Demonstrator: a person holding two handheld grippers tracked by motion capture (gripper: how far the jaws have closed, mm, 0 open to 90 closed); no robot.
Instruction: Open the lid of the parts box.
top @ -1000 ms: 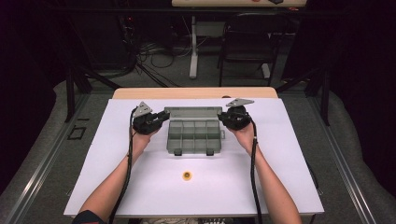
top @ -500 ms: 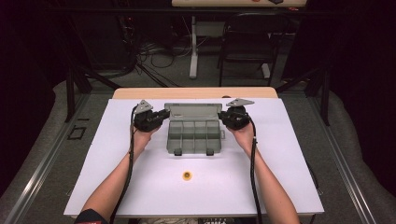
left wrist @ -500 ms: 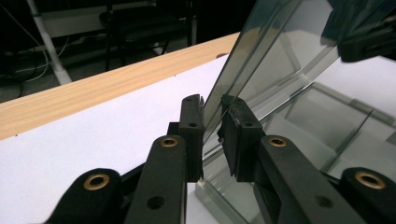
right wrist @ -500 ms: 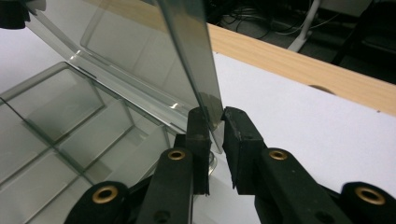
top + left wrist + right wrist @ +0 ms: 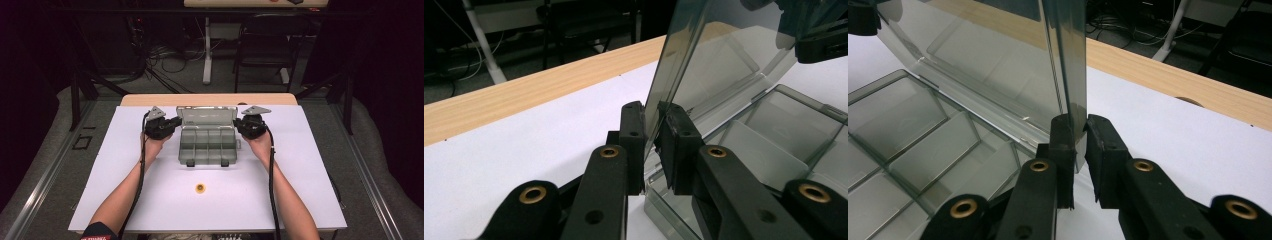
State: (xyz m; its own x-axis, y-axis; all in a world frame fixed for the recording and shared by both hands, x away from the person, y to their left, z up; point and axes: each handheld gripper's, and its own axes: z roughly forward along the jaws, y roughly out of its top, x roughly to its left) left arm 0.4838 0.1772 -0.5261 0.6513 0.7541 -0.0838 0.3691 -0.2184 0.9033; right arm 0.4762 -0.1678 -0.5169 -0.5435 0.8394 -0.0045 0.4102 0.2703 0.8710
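Clear grey plastic compartment box [image 5: 207,145] at the far middle of the white table [image 5: 300,175], its lid [image 5: 207,116] raised upright, left gripper [image 5: 651,145] and right gripper [image 5: 1077,142] each clenched on a lid edge (one per side), small yellow round piece [image 5: 200,188] well apart toward the person, wooden strip [image 5: 210,99] behind.

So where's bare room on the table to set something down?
Bare white table lies right of the yellow disc, and left of it too. Another bare strip runs outside each forearm. It's crowded around the box, where both hand-held grippers pinch its raised lid.
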